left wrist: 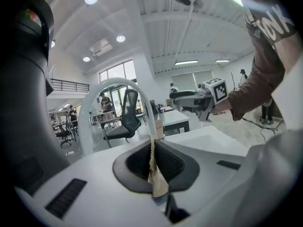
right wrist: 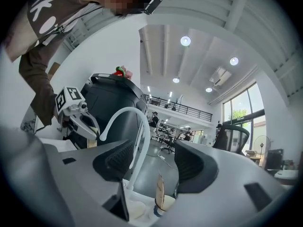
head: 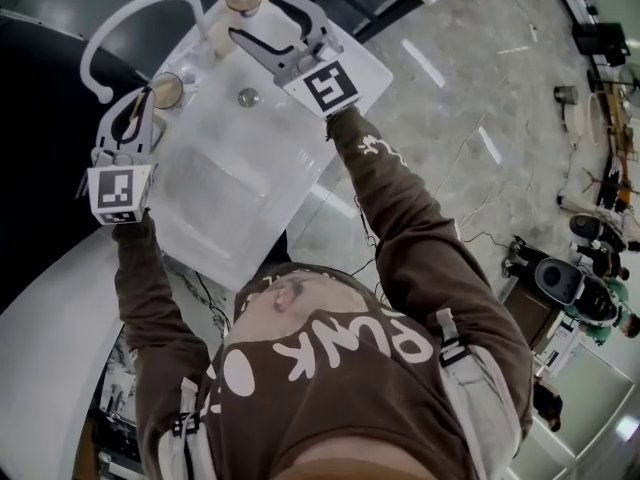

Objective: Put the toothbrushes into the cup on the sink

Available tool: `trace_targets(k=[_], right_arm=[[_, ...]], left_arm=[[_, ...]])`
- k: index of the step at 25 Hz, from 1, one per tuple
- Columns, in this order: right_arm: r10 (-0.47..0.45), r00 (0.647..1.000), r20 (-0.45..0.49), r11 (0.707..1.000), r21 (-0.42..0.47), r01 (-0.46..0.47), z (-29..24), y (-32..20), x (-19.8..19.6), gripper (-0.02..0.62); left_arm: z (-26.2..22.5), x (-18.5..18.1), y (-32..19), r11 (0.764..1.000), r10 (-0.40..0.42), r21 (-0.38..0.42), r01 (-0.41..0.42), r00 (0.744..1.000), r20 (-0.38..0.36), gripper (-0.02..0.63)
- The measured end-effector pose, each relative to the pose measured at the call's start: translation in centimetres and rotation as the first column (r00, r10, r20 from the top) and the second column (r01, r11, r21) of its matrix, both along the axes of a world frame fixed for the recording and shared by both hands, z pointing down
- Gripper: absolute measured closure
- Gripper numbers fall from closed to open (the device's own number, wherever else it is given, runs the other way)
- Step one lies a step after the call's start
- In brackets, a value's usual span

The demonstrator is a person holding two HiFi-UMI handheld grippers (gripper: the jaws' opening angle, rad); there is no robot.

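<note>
My left gripper [head: 146, 94] is shut on a thin wooden toothbrush [left wrist: 154, 174], which stands upright between its pads. It hovers at the left rim of the white sink [head: 230, 168], with its tips beside a round tan-topped thing [head: 165, 88]. My right gripper [head: 248, 15] stands open at the sink's far corner, above a tan cup [head: 243, 0]. In the right gripper view the cup [right wrist: 165, 203] lies low between the open jaws, with a toothbrush [right wrist: 160, 190] standing in it. The left gripper view shows that cup [left wrist: 158, 128] beyond its jaws.
A white arched faucet [head: 130, 18] rises along the sink's far left edge. A dark curved body [head: 40, 168] stands left of the sink. The drain [head: 248, 96] sits in the basin. Grey floor with cables and equipment [head: 590, 268] lies to the right.
</note>
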State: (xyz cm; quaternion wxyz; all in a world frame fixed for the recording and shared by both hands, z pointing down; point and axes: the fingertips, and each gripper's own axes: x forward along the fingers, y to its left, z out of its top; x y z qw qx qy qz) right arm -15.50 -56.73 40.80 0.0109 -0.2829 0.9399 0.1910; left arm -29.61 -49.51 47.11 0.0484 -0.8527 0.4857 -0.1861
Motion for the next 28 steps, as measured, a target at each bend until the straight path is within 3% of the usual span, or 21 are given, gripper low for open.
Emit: trace_targets(k=[4,11,12,14,16,22,28], right_arm=[[0.004,1.0,0.018,1.0,0.005,-0.004,-0.7,0.4,0.7,0.339],[0.017,1.0,-0.002,1.0,-0.01,-0.017,-0.2,1.6,1.6,0.341],[0.019,1.0,-0.002,1.0,-0.009,-0.019,-0.3,1.9,1.8,0.341],[0.024,1.0,0.003,1.0,0.001,-0.024,-0.8,2.6,2.1,0.34],[0.028,1.0,0.013,1.0,0.011,-0.028,-1.6,3.4,2.6,0.337],[0.016,0.997,0.069,0.999,0.047,-0.02,-4.5,8.3,3.9,0.324],[-0.015,0.989,0.148,0.996,0.09,0.001,-7.2,17.1,6.1,0.313]], left_arm=[[2.8,-0.4,-1.1,0.999,-0.023,-0.024,0.023,1.0,0.011,0.598],[2.0,-1.1,-1.6,0.997,-0.063,0.051,0.066,0.996,-0.059,0.597],[1.0,-1.0,-1.4,0.995,-0.061,0.074,0.066,0.996,-0.068,0.57],[-1.2,-0.6,-0.6,0.99,-0.046,0.13,0.058,0.995,-0.088,0.446],[-3.4,0.0,0.3,0.982,-0.029,0.18,0.046,0.995,-0.096,0.383],[-8.8,2.5,5.6,0.96,0.011,0.281,0.021,0.994,-0.111,0.343],[-12.9,6.3,14.4,0.929,0.053,0.37,0.002,0.989,-0.137,0.336]])
